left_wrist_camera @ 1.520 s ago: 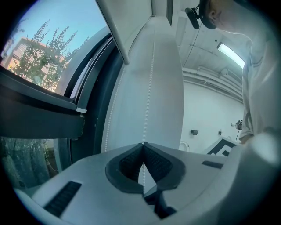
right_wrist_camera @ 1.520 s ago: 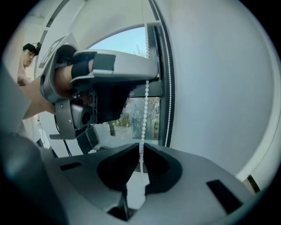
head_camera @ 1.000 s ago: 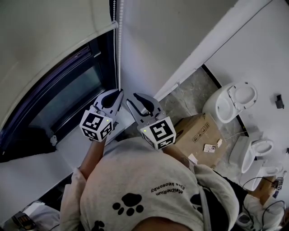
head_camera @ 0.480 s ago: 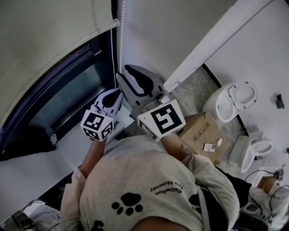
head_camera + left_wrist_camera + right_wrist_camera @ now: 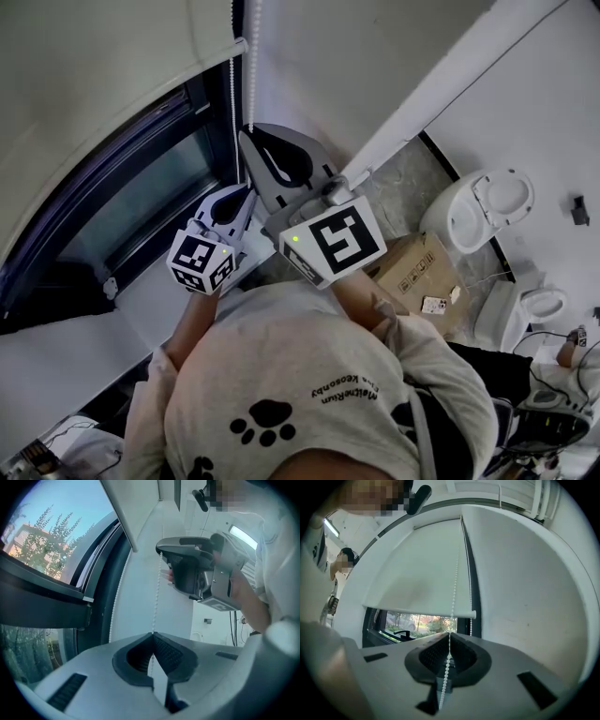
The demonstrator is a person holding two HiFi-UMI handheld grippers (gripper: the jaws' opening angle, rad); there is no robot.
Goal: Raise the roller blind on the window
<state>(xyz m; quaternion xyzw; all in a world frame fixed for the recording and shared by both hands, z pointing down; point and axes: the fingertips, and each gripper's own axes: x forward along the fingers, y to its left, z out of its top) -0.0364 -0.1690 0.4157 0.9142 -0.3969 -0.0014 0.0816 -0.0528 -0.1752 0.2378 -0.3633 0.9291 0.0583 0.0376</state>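
The white roller blind [image 5: 94,75] hangs partly down over the dark window [image 5: 141,202]; its bottom bar [image 5: 422,611] shows in the right gripper view. A white bead chain [image 5: 251,66] hangs in two strands beside the frame. My left gripper [image 5: 246,193] is shut on one strand [image 5: 155,597], which runs down into its closed tips [image 5: 152,633]. My right gripper [image 5: 246,133] sits higher on the same chain, above the left one. Its jaws have just been closing and now pinch the chain [image 5: 451,620], which passes between the pads [image 5: 450,634]. The right gripper [image 5: 161,559] also shows in the left gripper view.
A white wall [image 5: 356,66] stands right of the window. Below on the floor lie a cardboard box [image 5: 417,277] and white toilets [image 5: 487,211]. A window handle [image 5: 401,632] shows under the blind. Trees are visible outside [image 5: 42,531].
My right gripper has risen from beside the left gripper to above it along the chain, and its open jaws have shut on the chain. The left gripper has stayed still.
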